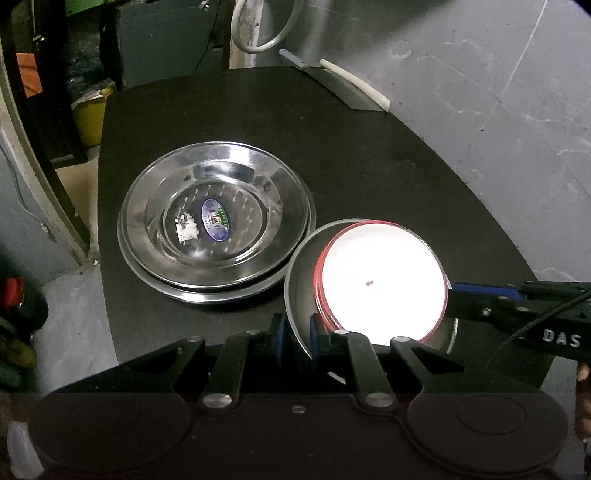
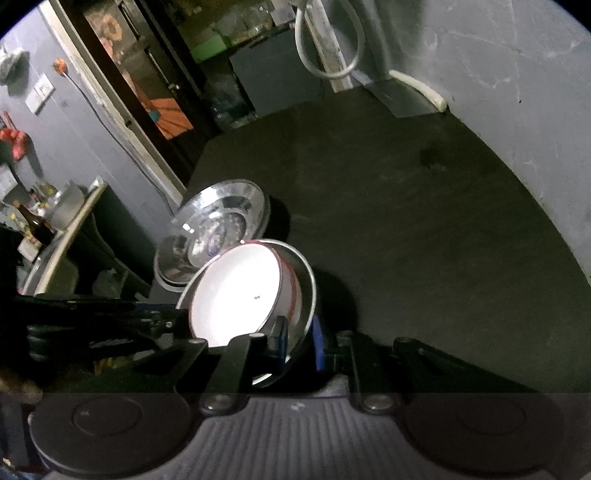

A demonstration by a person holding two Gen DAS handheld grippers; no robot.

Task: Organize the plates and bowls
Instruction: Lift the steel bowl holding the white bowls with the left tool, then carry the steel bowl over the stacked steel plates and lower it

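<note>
A steel bowl [image 1: 299, 280] holds a white bowl with a red rim [image 1: 380, 284] nested inside it, near the front of the black table [image 1: 369, 166]. My left gripper [image 1: 297, 332] is shut on the steel bowl's near left rim. From the right, my right gripper [image 1: 452, 299] clamps the opposite rim. In the right wrist view the steel bowl [image 2: 304, 295] tilts with the white bowl [image 2: 236, 295] in it, the right gripper [image 2: 299, 339] pinching its wall and the left gripper [image 2: 177, 314] at its far side. A stack of steel plates [image 1: 214, 221] [image 2: 218, 218] lies just left of the bowls.
A cleaver with a white handle [image 1: 343, 85] leans at the table's back edge against the grey wall. A white hose loop [image 1: 258, 29] hangs behind. A yellow bin [image 1: 90, 118] stands off the table's left edge. Bare tabletop [image 2: 424, 221] stretches to the right.
</note>
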